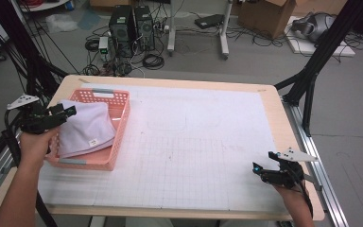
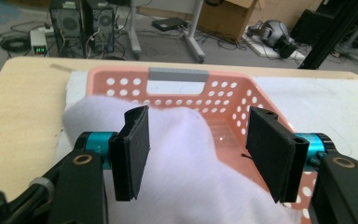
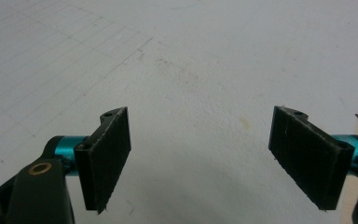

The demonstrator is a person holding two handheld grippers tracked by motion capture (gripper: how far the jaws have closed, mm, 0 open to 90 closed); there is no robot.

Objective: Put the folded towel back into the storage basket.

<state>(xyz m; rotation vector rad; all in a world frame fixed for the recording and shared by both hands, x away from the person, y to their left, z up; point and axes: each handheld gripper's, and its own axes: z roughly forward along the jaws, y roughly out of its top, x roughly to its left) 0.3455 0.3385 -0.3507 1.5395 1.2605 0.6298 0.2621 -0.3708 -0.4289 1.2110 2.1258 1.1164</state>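
Left gripper (image 2: 193, 156): jaws apart, pads clear of cloth, nothing clamped; hovers over near-left edge of basket. White cloth (image 1: 82, 127): folded, lies inside pink basket (image 1: 118, 135), bulges above left rim, small tag on near side. Basket: perforated walls, grey handle at far end, sits at left end of white gridded mat (image 1: 194, 146) on wooden table (image 1: 274, 101). Right gripper (image 3: 200, 156): jaws wide apart, empty, above bare mat at near-right corner, well apart from basket.
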